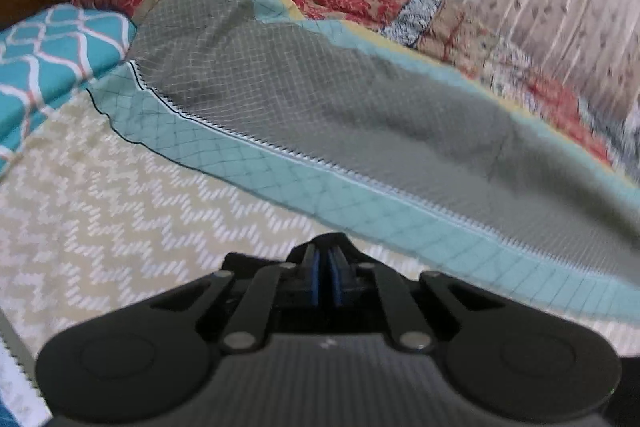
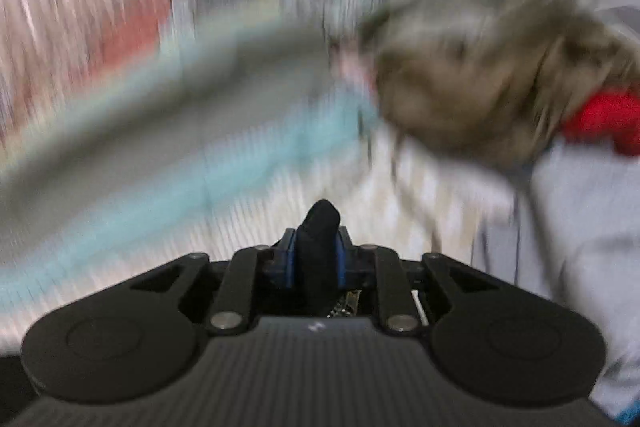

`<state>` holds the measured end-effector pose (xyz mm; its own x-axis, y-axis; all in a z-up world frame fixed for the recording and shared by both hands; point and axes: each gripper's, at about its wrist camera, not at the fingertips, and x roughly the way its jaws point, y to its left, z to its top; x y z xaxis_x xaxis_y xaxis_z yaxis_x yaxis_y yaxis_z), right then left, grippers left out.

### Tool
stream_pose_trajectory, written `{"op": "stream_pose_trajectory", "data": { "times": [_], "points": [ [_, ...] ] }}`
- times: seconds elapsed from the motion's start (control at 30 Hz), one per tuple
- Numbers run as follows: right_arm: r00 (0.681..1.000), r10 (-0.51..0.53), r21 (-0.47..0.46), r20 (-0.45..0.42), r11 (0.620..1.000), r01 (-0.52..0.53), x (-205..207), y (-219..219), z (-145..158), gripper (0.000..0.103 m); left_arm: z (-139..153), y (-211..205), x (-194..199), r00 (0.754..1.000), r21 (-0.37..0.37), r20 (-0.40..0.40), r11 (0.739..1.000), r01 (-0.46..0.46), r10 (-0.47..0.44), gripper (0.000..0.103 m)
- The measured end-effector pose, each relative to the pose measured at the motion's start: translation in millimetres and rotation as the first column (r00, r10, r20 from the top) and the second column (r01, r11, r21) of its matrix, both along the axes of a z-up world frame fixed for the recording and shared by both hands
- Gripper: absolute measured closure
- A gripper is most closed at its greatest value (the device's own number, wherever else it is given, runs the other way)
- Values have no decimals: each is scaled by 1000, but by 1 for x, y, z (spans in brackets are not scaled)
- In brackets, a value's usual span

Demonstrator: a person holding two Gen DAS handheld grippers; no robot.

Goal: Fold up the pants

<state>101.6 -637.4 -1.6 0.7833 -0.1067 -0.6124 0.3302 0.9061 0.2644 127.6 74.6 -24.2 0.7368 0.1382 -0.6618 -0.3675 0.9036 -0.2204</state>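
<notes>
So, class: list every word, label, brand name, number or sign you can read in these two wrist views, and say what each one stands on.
None can be read.
Left gripper: a small pale mark on its body, too small to read.
Right gripper, shut on a piece of dark cloth: the same kind of mark, also unreadable.
Bedspread and quilt: woven and printed patterns only, no lettering.

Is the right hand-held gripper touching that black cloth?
Touching. The right wrist view shows the right hand-held gripper with black cloth pinched between its blue pads.
</notes>
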Motion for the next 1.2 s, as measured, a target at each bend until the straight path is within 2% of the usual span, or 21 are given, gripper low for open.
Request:
{"op": "stream_pose_trajectory", "data": {
  "times": [0.07,0.13,0.17,0.2,0.23,0.27,0.3,0.37,0.43,0.5,0.53,0.6,0.67,0.8,0.83,0.93,1.03,1.1,1.17,1.2],
  "points": [
    [998,-54,-17,34,998,55,19,-5,5,81,-4,-5,15,1000,15,-8,1000,-22,22,97],
    [996,-90,-17,18,996,90,47,-4,-4,78,-18,-9,32,998,35,3,998,-57,57,96],
    [995,-98,-28,-22,995,97,63,1,-16,70,-30,-11,40,996,51,-16,995,-82,83,90],
    [992,-103,-50,-74,994,99,78,7,-32,58,-47,-12,50,992,53,-69,994,-100,104,87],
    [986,-102,-83,-132,992,91,89,13,-46,54,-62,-10,57,984,37,-139,993,-111,115,79],
    [978,-99,-127,-185,989,76,93,21,-57,54,-75,-8,59,976,4,-190,994,-111,110,79],
    [972,-98,-157,-213,986,65,94,27,-64,54,-77,-8,54,980,4,-171,995,-103,102,79],
    [982,-60,-121,-180,992,38,76,29,-64,53,-67,-7,42,989,24,-136,998,-53,56,66],
    [989,-43,-79,-141,996,32,57,26,-58,49,-51,-1,23,994,5,-105,1000,-21,22,64],
    [995,-34,-7,-93,999,34,33,20,-48,47,-30,5,-2,998,-13,-65,1000,-4,3,54],
    [997,-15,40,-81,999,18,22,20,-44,47,-19,6,-14,999,3,-45,1000,-10,10,48],
    [998,35,125,-57,992,-27,1,23,-39,47,-1,14,-49,999,38,-9,998,-43,43,44],
    [995,96,190,-27,978,-89,-29,30,-33,47,7,24,-83,997,34,-6,996,-81,81,43],
    [974,228,219,-6,950,-222,-73,60,-32,47,4,50,-155,980,2,-68,983,-186,185,40],
    [966,258,219,-8,943,-250,-81,66,-32,47,1,54,-172,975,-11,-83,979,-206,204,36],
    [936,350,213,-45,919,-333,-101,89,-34,47,-8,67,-218,958,-73,-125,960,-269,258,26],
    [911,407,222,-65,896,-384,-117,107,-34,47,-18,74,-250,951,-199,-138,933,-300,276,25],
    [892,448,247,-69,873,-419,-128,116,-33,47,-27,77,-265,954,-332,-133,895,-298,268,20],
    [859,506,248,-82,845,-474,-136,126,-31,47,-35,76,-275,966,-473,-111,843,-256,232,14],
    [843,531,242,-85,832,-500,-142,132,-28,47,-38,74,-277,971,-516,-97,823,-236,217,13]
  ]
}}
